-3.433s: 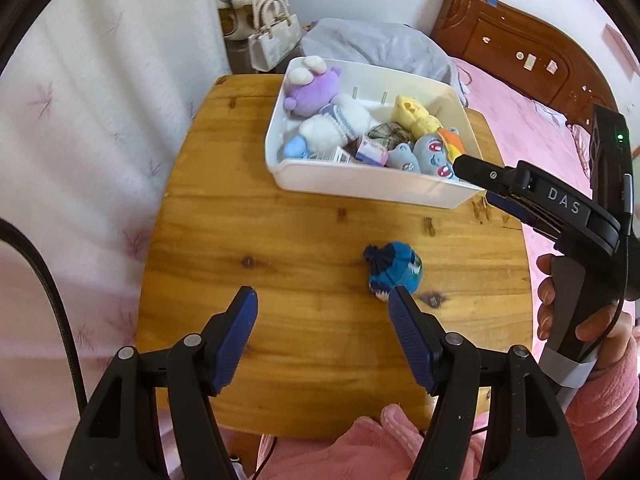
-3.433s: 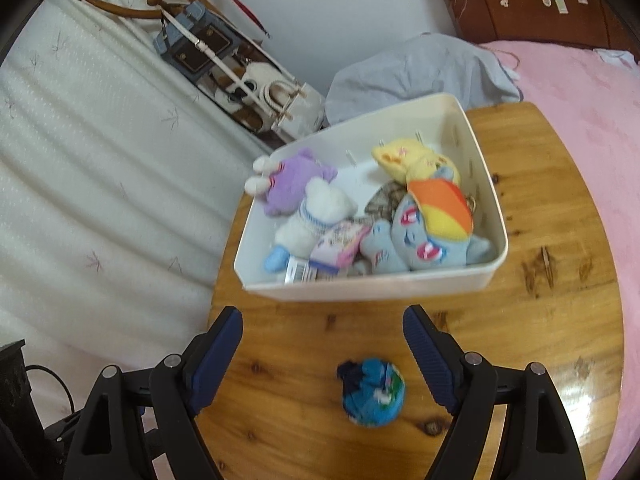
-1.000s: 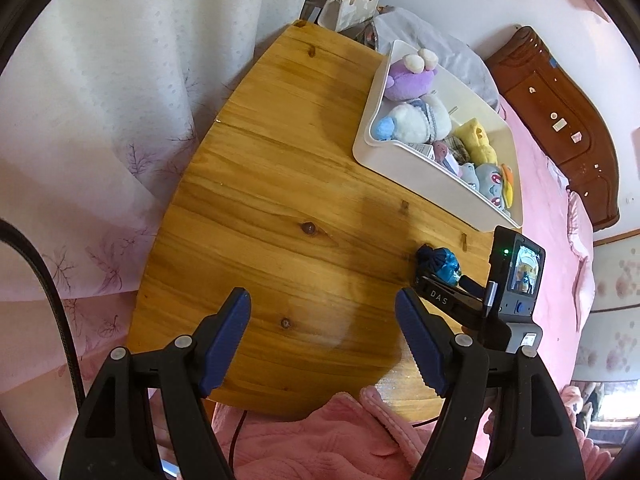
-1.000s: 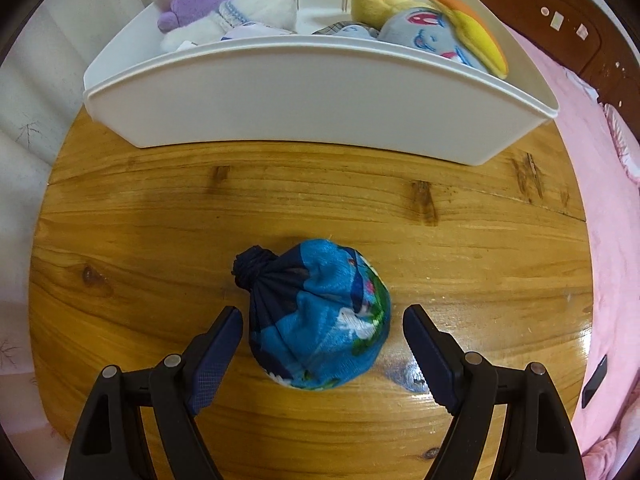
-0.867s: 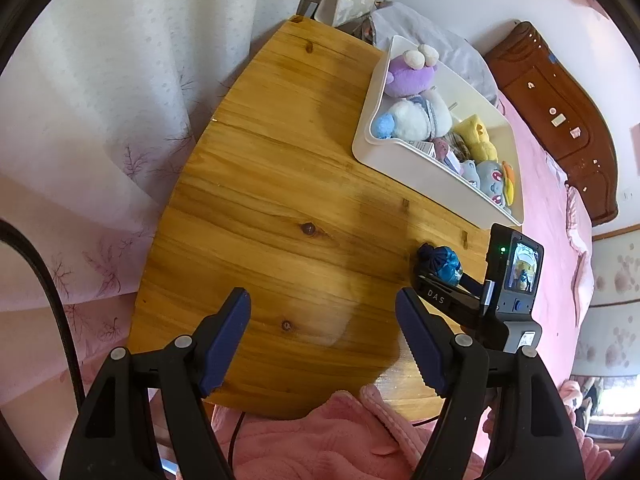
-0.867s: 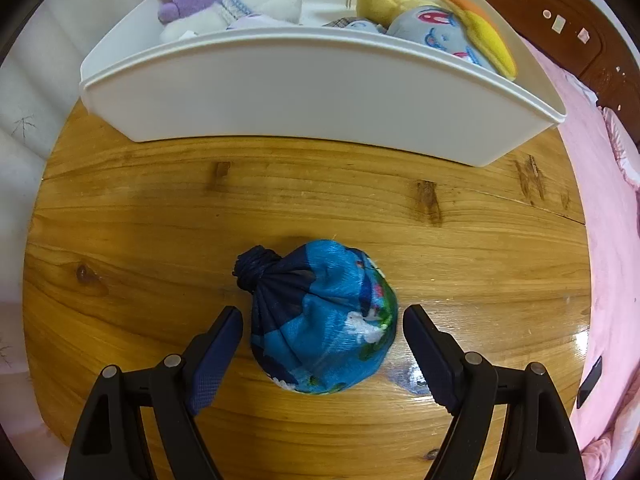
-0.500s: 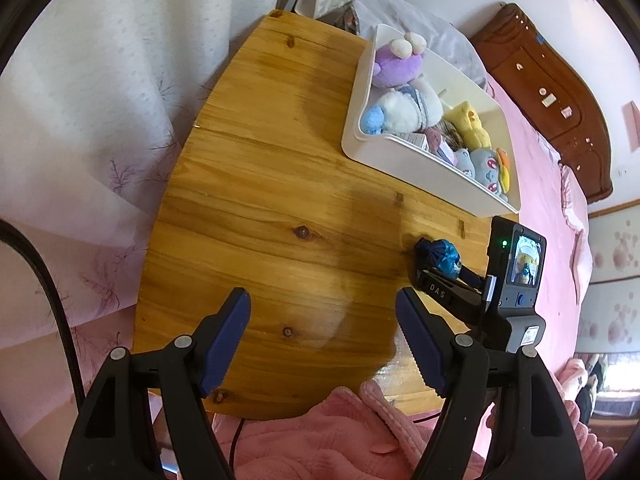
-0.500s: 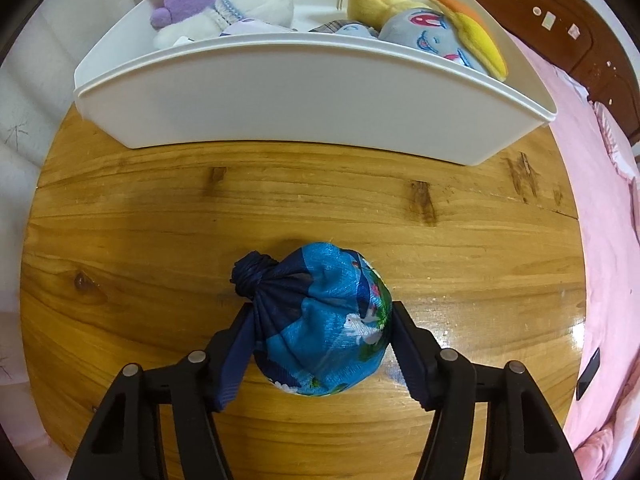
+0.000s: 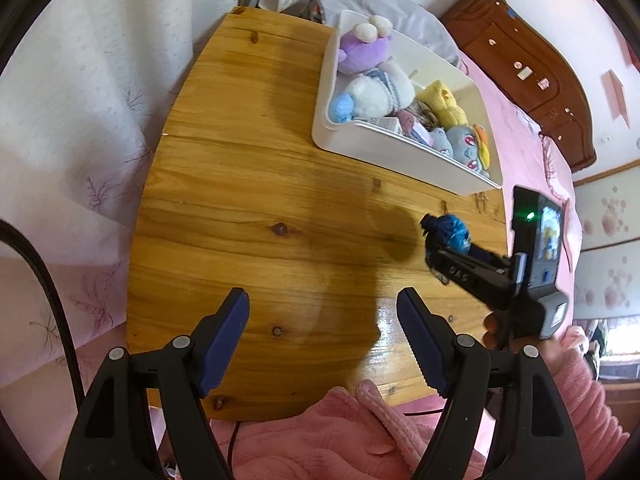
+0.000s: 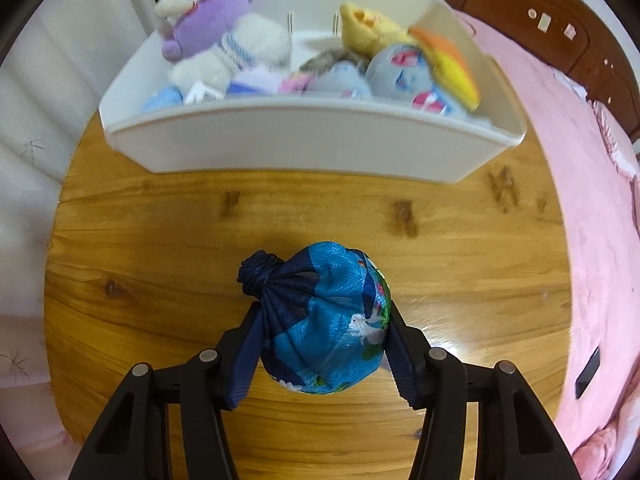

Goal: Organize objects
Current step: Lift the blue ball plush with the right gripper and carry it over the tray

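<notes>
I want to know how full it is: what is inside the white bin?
The white bin holds plush toys: a purple one, a white one, a yellow one and a blue one with an orange mane. Whatever lies beneath them is covered.

My left gripper (image 9: 322, 340) hangs with jaws apart over bare wooden table (image 9: 256, 200). To the right, my right gripper (image 9: 452, 258) clamps the blue cloth ball (image 9: 454, 232). Farther off sits the white bin (image 9: 396, 148) of plush toys (image 9: 376, 92).
</notes>
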`<control>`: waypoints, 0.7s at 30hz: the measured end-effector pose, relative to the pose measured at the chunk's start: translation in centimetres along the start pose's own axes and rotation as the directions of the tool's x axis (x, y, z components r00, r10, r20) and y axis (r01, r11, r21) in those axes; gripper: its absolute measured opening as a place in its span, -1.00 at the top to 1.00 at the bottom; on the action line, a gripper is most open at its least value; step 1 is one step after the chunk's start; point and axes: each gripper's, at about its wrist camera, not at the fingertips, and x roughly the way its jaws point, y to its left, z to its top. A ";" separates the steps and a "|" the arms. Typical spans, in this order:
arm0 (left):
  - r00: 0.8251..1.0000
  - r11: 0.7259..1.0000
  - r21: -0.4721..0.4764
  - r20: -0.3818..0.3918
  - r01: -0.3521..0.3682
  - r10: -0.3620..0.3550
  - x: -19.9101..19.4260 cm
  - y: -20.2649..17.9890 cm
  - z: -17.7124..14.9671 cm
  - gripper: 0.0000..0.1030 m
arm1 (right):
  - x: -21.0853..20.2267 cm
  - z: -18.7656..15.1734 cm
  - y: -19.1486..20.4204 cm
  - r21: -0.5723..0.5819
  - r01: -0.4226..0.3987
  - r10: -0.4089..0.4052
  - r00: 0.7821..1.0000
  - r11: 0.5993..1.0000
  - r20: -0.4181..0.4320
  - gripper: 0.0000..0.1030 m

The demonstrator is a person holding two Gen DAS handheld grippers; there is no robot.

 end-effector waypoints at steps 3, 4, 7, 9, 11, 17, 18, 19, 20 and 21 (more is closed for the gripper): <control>1.000 1.000 0.022 0.001 0.008 -0.009 -0.2 -0.3 0.0 -0.54 | -1.2 0.4 -1.6 -0.014 0.008 -0.008 1.000 1.000 0.019 -0.11; 1.000 1.000 0.025 0.000 0.012 -0.012 -0.2 -0.3 0.0 -0.54 | -1.8 0.2 -1.4 -0.018 0.014 -0.014 1.000 1.000 0.025 -0.11; 1.000 0.999 0.035 -0.009 0.024 -0.024 0.0 -0.4 0.0 -0.54 | -3.8 1.2 -3.7 -0.039 0.040 -0.038 0.998 0.998 0.052 -0.11; 0.999 0.998 0.049 -0.015 0.035 -0.034 0.0 -0.4 0.0 -0.54 | -5.4 1.6 -4.1 -0.049 0.043 -0.039 0.997 0.998 0.072 -0.11; 0.999 0.997 0.054 -0.018 0.047 -0.046 0.0 -0.5 0.0 -0.54 | -6.9 2.4 -3.9 -0.065 0.057 -0.051 0.995 0.996 0.090 -0.11; 0.997 0.996 0.050 -0.027 0.077 -0.076 0.2 -0.7 -0.2 -0.54 | -9.3 6.5 -4.8 -0.124 0.109 -0.089 0.983 0.986 0.161 -0.11; 0.996 0.996 0.045 -0.028 0.080 -0.079 0.3 -0.6 -0.3 -0.54 | -9.7 7.2 -4.9 -0.130 0.112 -0.089 0.981 0.985 0.171 -0.11; 0.996 0.996 0.040 -0.029 0.082 -0.081 0.3 -0.5 -0.3 -0.54 | -10.0 7.6 -4.8 -0.135 0.113 -0.088 0.980 0.984 0.177 -0.11; 0.996 0.996 0.035 -0.029 0.081 -0.080 0.3 -0.5 -0.4 -0.54 | -10.0 8.2 -4.8 -0.141 0.111 -0.085 0.979 0.984 0.184 -0.11; 0.996 0.996 0.024 -0.028 0.083 -0.082 0.3 -0.3 -0.5 -0.54 | -9.7 9.2 -4.8 -0.150 0.111 -0.081 0.978 0.982 0.194 -0.11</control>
